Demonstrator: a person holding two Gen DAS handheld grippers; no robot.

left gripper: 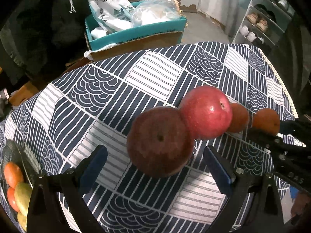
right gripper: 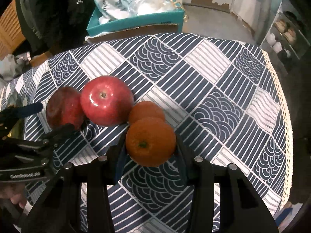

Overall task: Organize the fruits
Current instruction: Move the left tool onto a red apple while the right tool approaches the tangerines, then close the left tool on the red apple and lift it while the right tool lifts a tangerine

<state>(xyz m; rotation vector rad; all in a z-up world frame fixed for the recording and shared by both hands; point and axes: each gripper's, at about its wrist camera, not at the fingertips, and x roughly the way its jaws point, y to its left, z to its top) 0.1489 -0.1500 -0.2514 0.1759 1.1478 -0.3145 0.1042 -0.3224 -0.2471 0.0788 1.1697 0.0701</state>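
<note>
Already we have the right gripper (right gripper: pixel 150 147) clamped on the near orange (right gripper: pixel 150 142); our left gripper (left gripper: pixel 155 165) (jaws wide, empty) straddles the dull apple (left gripper: pixel 160 140) just ahead.

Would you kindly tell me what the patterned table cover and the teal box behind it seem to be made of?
Navy-and-white patterned table cover: apparently woven cloth, matte, with a lace-like cream edge. Teal box: likely cardboard, its brown torn-looking lower edge exposed.

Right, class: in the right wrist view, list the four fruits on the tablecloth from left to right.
Dark red apple → bright red apple → far orange → near orange, held between the right gripper's fingers.
</note>
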